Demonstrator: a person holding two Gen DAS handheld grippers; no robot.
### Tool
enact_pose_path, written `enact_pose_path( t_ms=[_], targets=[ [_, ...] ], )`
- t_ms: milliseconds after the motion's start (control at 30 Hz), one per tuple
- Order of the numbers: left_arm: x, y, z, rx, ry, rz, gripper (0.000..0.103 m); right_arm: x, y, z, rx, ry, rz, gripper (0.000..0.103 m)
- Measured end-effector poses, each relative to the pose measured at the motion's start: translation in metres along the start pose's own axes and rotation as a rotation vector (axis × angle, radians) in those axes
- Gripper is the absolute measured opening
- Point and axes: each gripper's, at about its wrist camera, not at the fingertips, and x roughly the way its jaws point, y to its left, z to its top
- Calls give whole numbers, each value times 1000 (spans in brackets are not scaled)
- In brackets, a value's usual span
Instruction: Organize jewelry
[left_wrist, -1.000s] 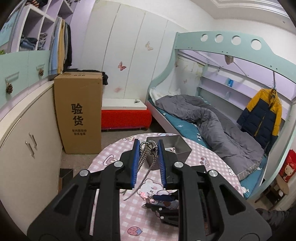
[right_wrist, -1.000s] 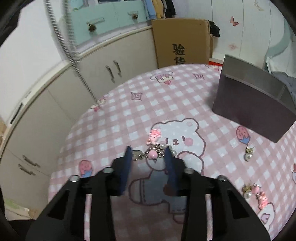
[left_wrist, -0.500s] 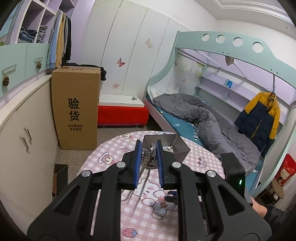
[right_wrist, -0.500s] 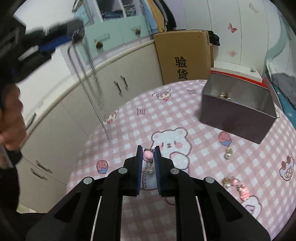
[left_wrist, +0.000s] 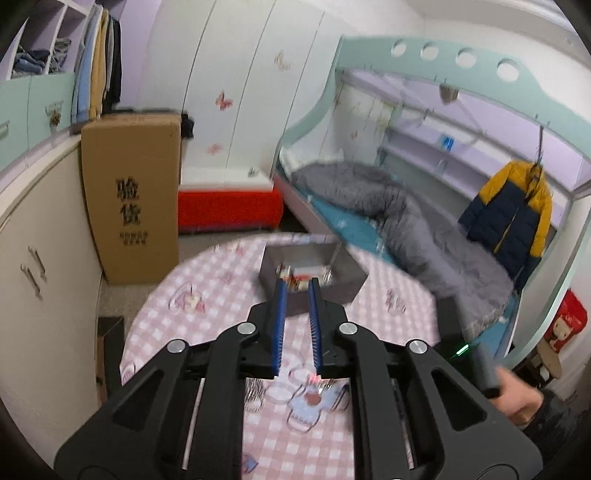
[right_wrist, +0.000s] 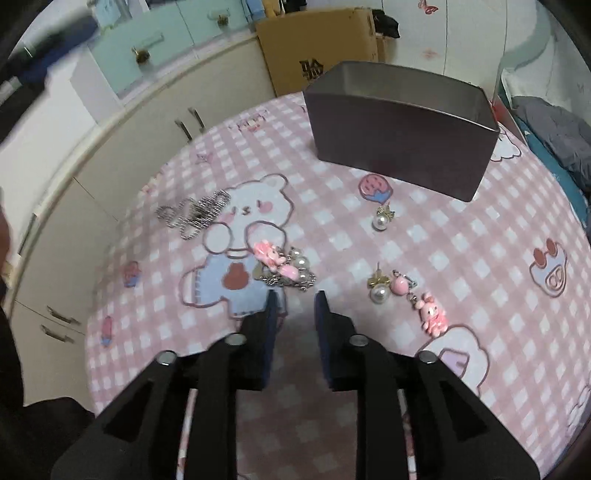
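Jaws of both grippers parted, metal box (left_wrist: 343, 284) holding jewelry (left_wrist: 295, 278)

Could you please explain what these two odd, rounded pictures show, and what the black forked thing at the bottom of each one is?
Each black fork is a hand-held gripper with a wide-angle camera looking along its two fingers. A person holds one in each hand. The left gripper is open and empty, raised above the table, pointing toward the metal box. The right gripper is open too, low over the pink checked tablecloth. On the cloth lie a silver chain, a pink charm bracelet, pearl earrings and a pink bunny charm. Nothing is held.
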Motion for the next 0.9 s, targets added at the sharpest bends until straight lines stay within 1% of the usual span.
enact_pose_path(
  t_ms=[33,67,133,167,200,267,300,333,400,433,467,500,533,567,600,633,667,767,833,867,900],
  targets=[
    [5,2,-5,3,18,22,13,-3,3,2,-13,-16,-5,37],
    [9,4,-10,3,30,39,16,-4,7,5,-32,-27,-12,37],
    [19,10,-21,-1,69,80,59,-3,15,11,-70,-37,-8,37],
    [24,15,-29,-9,70,114,88,-1,18,14,-88,-38,-5,37],
    [27,18,-34,-15,67,118,90,2,22,17,-117,-34,-1,37],
    [41,26,-46,-32,116,117,90,11,27,22,-167,-21,0,37],
    [49,28,-52,-27,141,137,90,17,28,25,-190,-17,5,37],
    [60,31,-60,-15,178,164,90,18,28,24,-200,-17,9,37],
    [72,39,-72,-26,227,146,89,30,28,24,-237,21,-2,36],
    [80,43,-79,-40,255,136,87,37,30,22,-256,32,-17,31],
    [85,44,-84,-38,280,132,72,41,30,21,-276,34,-20,28],
    [94,45,-91,-26,319,136,45,41,30,20,-288,24,-23,25],
    [98,44,-95,-9,331,156,44,41,28,19,-288,20,-27,17],
    [96,41,-97,12,310,163,37,39,26,20,-280,18,-29,15],
    [95,40,-96,15,314,164,26,36,22,20,-262,12,-23,11],
    [94,41,-94,3,323,147,17,31,18,20,-244,3,-12,11],
    [94,43,-94,-10,329,138,17,27,14,19,-221,-7,5,11],
    [92,40,-95,12,329,150,16,12,-3,17,-129,-41,67,11],
    [89,39,-94,0,325,129,16,-1,-16,17,-51,-78,123,11],
    [87,38,-92,-6,319,119,13,-8,-23,18,-12,-100,154,11],
    [86,36,-89,-9,313,113,13,-16,-29,18,22,-121,180,11]
  ],
)
